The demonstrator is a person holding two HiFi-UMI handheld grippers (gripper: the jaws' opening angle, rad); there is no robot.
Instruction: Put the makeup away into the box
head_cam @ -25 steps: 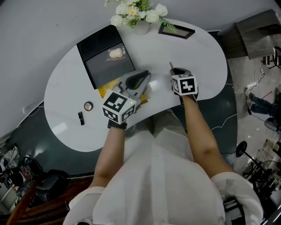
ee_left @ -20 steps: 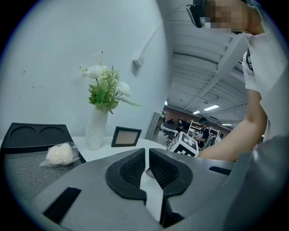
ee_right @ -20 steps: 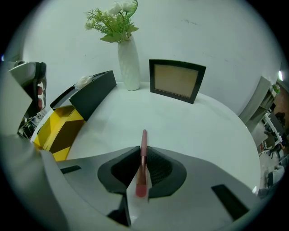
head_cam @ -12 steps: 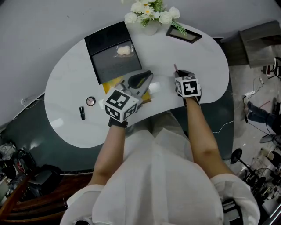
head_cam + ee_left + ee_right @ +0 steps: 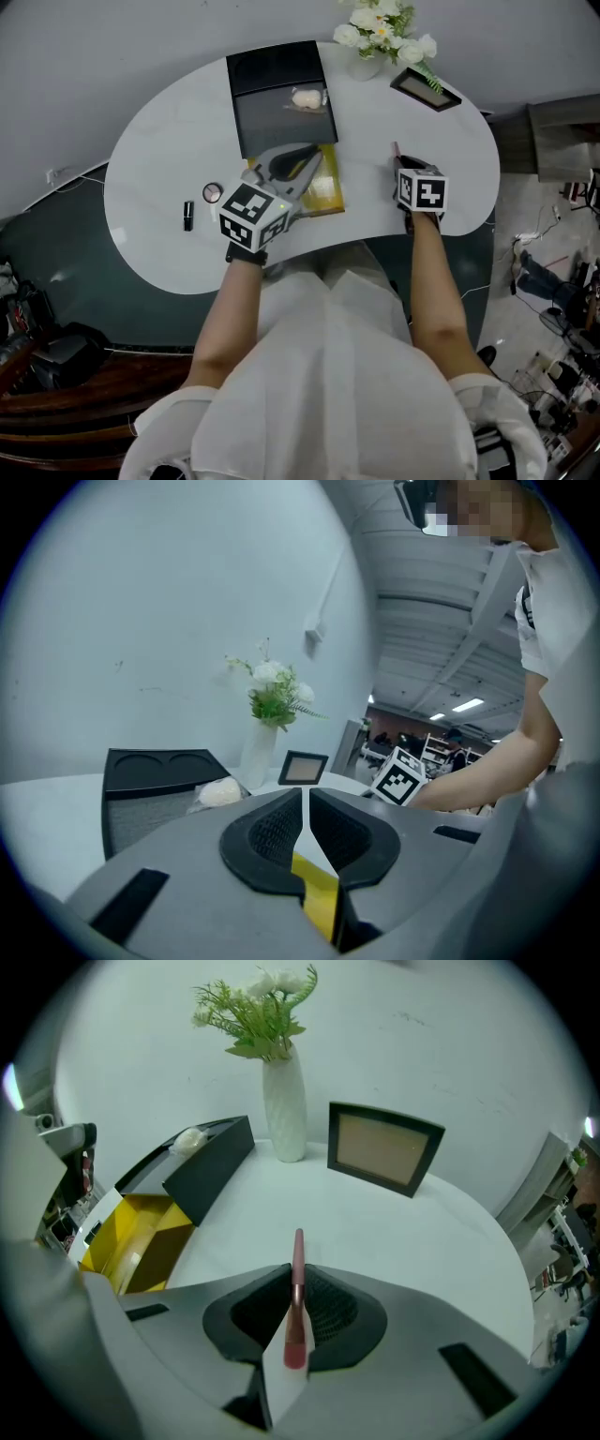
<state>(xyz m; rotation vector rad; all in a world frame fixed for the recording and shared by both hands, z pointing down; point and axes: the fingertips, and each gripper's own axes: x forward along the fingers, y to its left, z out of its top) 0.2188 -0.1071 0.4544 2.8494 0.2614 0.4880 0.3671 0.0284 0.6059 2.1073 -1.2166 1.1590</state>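
My right gripper point(image 5: 401, 165) is shut on a thin pink makeup pencil point(image 5: 297, 1283), whose tip sticks out past the jaws over the white table point(image 5: 159, 141). An open yellow box point(image 5: 326, 184) lies in front of a black box point(image 5: 281, 94) that holds a white puff point(image 5: 307, 98). My left gripper point(image 5: 300, 159) hovers over the yellow box's left part. Its jaws are nearly together. Yellow point(image 5: 314, 892) shows low in the slit between them, and I cannot tell whether they touch it. A round compact point(image 5: 213, 192) and a black lipstick point(image 5: 187, 217) lie left of it.
A white vase of flowers point(image 5: 284, 1110) and a small picture frame point(image 5: 382, 1147) stand at the table's far side. The black box's raised lid point(image 5: 159, 764) is at the back left. The person's body is against the near table edge.
The left gripper has slid left across the yellow box toward the compact, uncovering more of the box on its right. The right gripper has held still with the pencil. The head view has shifted.
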